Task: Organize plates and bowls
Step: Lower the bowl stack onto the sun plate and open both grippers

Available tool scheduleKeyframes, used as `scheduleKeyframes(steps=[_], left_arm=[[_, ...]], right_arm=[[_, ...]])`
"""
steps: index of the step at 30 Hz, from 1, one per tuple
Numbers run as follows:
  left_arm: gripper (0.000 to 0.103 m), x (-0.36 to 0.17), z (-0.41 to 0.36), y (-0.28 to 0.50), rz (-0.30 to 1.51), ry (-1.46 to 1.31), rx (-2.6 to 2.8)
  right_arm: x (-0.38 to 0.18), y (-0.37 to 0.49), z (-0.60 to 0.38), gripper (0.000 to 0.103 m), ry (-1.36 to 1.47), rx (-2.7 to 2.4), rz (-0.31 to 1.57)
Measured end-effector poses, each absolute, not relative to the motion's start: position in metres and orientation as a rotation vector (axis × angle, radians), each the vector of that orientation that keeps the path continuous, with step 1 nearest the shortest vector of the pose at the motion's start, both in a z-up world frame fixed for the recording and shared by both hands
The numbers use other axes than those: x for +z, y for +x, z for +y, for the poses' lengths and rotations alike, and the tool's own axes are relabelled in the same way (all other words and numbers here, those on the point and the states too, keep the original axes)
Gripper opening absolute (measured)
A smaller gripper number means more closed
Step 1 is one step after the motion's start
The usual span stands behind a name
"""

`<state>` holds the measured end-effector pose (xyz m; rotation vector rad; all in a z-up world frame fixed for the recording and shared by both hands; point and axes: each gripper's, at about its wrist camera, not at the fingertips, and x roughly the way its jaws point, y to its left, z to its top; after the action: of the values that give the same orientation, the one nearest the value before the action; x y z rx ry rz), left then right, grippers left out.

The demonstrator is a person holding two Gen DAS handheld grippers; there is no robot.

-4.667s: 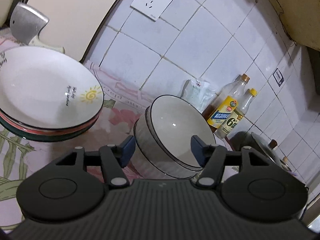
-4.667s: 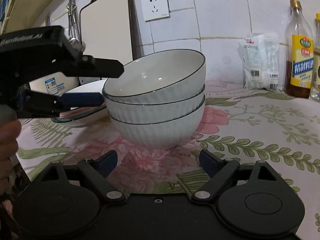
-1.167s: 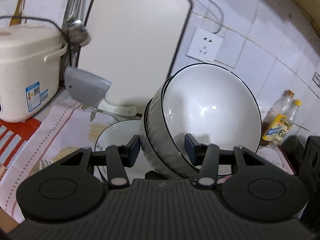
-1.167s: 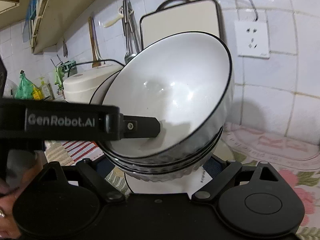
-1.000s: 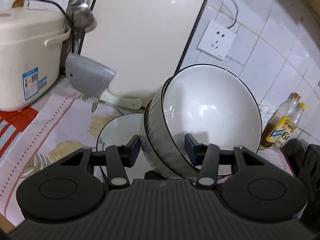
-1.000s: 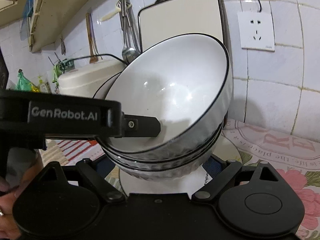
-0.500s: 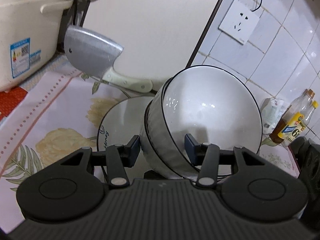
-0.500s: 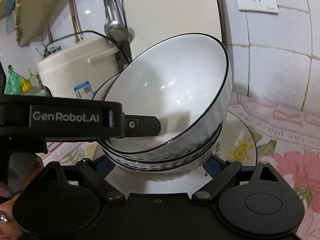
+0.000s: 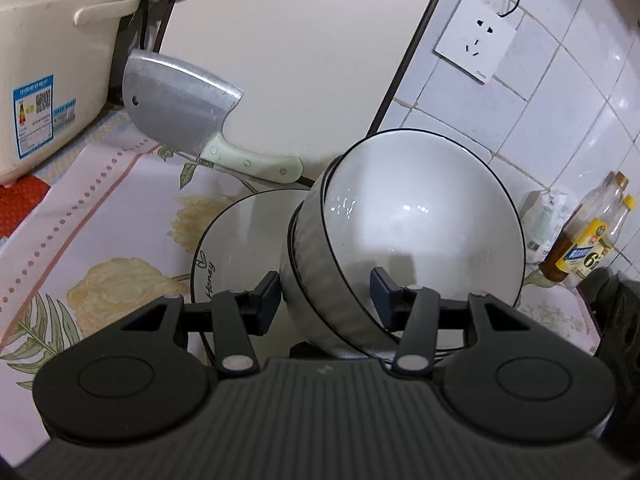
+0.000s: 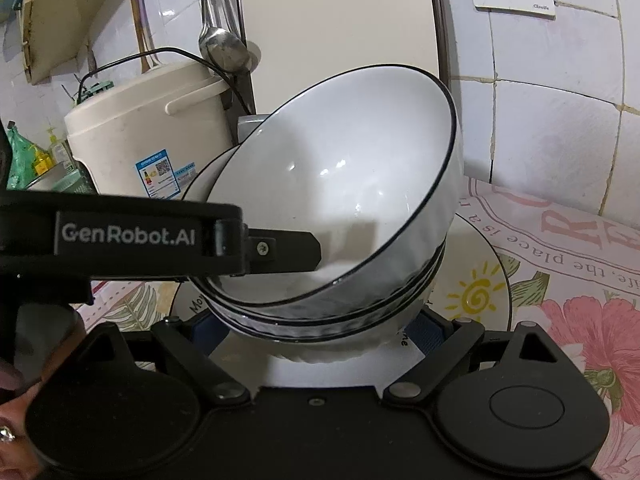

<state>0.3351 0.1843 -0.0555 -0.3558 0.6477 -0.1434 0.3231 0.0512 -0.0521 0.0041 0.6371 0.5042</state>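
A stack of three white, black-rimmed bowls (image 9: 420, 224) (image 10: 352, 184) is tilted low over the stack of white plates (image 9: 240, 236) (image 10: 480, 292); whether it touches the top plate I cannot tell. My left gripper (image 9: 325, 292) is shut on the stack's near wall, one finger outside and one inside the top bowl. In the right wrist view that inner finger (image 10: 280, 248) reaches in from the left. My right gripper (image 10: 318, 332) is shut on the bottom bowl, its blue pads against both sides of the base.
A cleaver (image 9: 180, 116) leans on a cream cutting board (image 9: 300, 60) right behind the plates. A rice cooker (image 9: 48, 60) stands at the left, with a hanging spoon (image 10: 224, 48) beside it. Bottles (image 9: 584, 240) stand at the far right by the tiled wall.
The bowls were standing on the cloth to the right of the plates. Both grippers have taken hold of them, carried them over the plates and lowered them. The last half second shows no motion.
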Motion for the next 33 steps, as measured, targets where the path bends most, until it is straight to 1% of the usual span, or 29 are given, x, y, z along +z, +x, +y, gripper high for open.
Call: scheduleKeyframes(steps=[10,13,17,23,30,33], left_arm=[[0.051,-0.039,0.184,0.322,0.61,-0.287,-0.072],[0.054,-0.032,0.183,0.313,0.604,-0.26,-0.055],[0.055,-0.018,0.174,0.297,0.583,-0.182,-0.042],[0.062,0.01,0.161,0.262,0.537,-0.145,-0.072],[0.063,0.038,0.132,0.216,0.503,-0.05,-0.12],[0.066,0.046,0.122,0.198,0.487,-0.022,-0.141]], right_arm=[[-0.053,0.313,0.054,0.095,-0.043,0.485,0.618],[-0.052,0.298,0.049,0.095,-0.088,0.429,0.581],[-0.044,0.273,0.037,0.095,-0.067,0.417,0.527],[-0.023,0.245,0.015,0.095,-0.06,0.392,0.463],[-0.005,0.214,-0.017,0.095,-0.034,0.338,0.475],[0.002,0.198,-0.023,0.095,-0.048,0.317,0.466]])
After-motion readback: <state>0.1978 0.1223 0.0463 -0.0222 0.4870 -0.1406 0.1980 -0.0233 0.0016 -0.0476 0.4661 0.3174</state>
